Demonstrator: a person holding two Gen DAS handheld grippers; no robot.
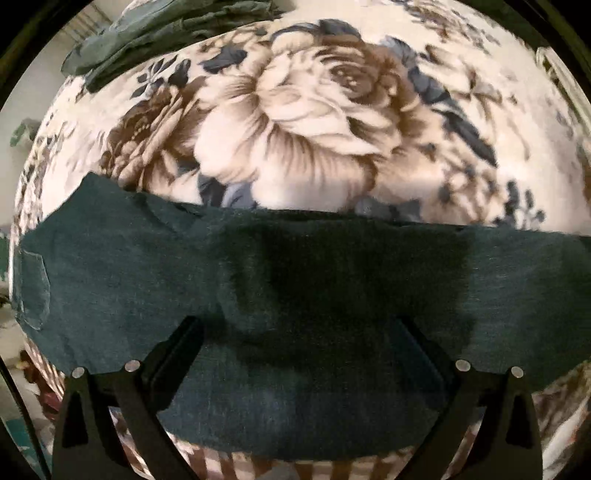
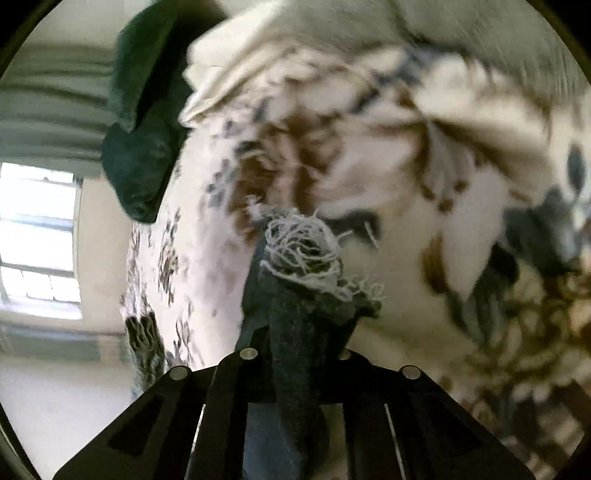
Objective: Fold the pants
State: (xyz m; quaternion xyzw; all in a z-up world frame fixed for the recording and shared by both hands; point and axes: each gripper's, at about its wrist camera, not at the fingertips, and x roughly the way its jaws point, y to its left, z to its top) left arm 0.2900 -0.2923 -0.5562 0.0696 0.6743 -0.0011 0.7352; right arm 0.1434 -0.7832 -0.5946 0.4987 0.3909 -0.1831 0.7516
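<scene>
Dark green-blue denim pants (image 1: pixel 295 273) lie flat across a floral blanket (image 1: pixel 303 122), stretching left to right, with a back pocket (image 1: pixel 33 291) at the far left. My left gripper (image 1: pixel 299 325) hovers just above the middle of the pants, jaws wide open and empty. In the right wrist view my right gripper (image 2: pixel 299 332) is shut on a bunched pant leg end (image 2: pixel 303 314) with a frayed white hem (image 2: pixel 306 254), held above the blanket (image 2: pixel 369 166).
A heap of other green clothes lies at the far edge of the bed (image 1: pixel 155 33) and shows in the right wrist view (image 2: pixel 144 140). A window (image 2: pixel 37 240) is at the left. The blanket's striped border (image 1: pixel 332 465) runs along the near edge.
</scene>
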